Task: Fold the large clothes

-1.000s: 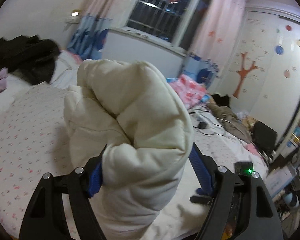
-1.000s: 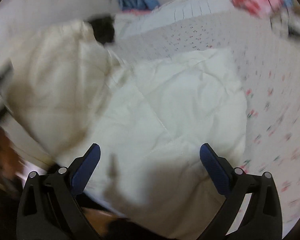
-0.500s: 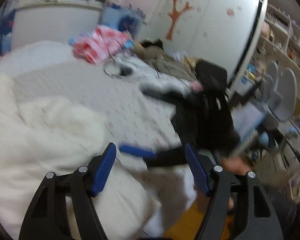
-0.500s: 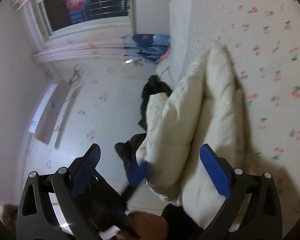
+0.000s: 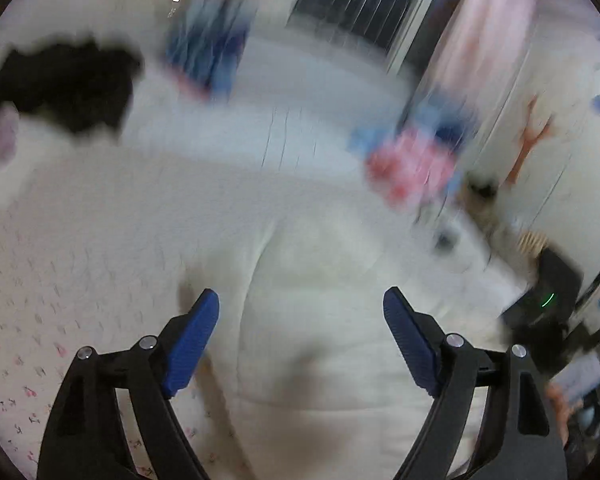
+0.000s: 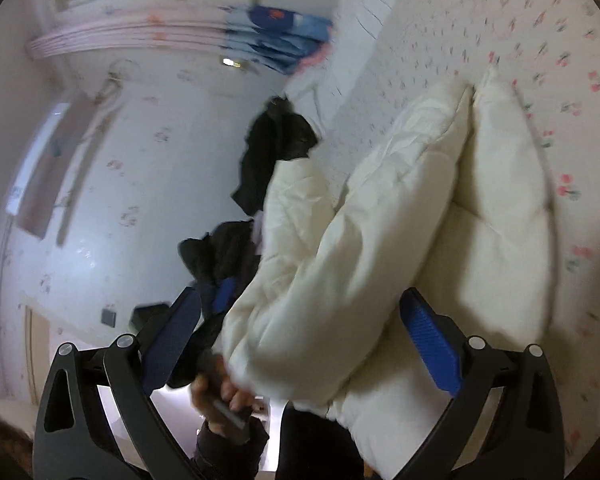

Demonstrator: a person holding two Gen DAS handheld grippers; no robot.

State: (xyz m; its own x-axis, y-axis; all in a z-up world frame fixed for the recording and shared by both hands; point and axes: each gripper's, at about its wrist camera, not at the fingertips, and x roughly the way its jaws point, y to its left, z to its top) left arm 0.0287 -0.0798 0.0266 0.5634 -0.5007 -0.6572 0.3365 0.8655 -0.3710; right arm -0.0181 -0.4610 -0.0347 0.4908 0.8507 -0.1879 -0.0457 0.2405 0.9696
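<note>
Cream padded coat on bed, both tongs empty.
Left to right: black clothes (image 5: 72, 84) piled at the bed's far left; left tongs (image 5: 300, 344) over the bed (image 5: 60, 264), jaws opening, pads clear of the cream coat (image 5: 320, 300) below (view blurred). Right-wrist view: person's hand (image 6: 216, 392) on the left tool's handle, coat (image 6: 400, 240) folded in thick layers on the floral sheet, right tongs (image 6: 300, 340) spread wide, gripping nothing.

Count: 1 cream padded coat (image 6: 400, 220), 1 bed (image 6: 520, 12), 2 dark garment heaps (image 6: 276, 148), 1 pink bundle (image 5: 412, 160), 2 tools (image 5: 300, 320).
</note>
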